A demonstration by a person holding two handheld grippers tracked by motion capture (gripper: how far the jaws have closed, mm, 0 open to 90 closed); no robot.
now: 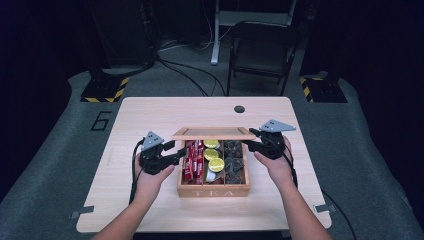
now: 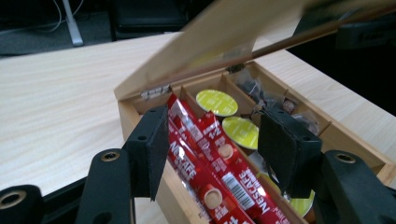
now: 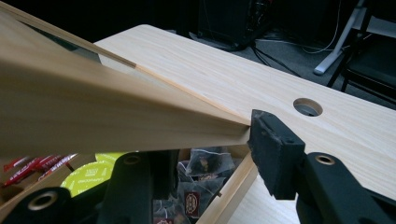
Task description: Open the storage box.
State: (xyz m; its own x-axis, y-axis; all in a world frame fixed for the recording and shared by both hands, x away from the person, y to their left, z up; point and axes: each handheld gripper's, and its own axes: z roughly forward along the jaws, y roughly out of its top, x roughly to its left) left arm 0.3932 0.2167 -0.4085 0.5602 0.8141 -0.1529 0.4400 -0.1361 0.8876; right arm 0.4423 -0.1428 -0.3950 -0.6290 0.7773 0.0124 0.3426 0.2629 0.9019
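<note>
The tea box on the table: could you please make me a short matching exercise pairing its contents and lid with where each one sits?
Things:
1. red coffee sticks
2. yellow-green capsules
3. dark tea bags
4. lid

Places:
A. middle compartment of the tea box
B. raised, gripped at its edge by the right gripper
C. left compartment, below the open left gripper
D. right compartment

Pairs: 1-C, 2-A, 3-D, 4-B

The raised lid [image 1: 214, 133] roofs the tea box [image 1: 213, 190] at its far side; my way in stays clear from its near side.
</note>
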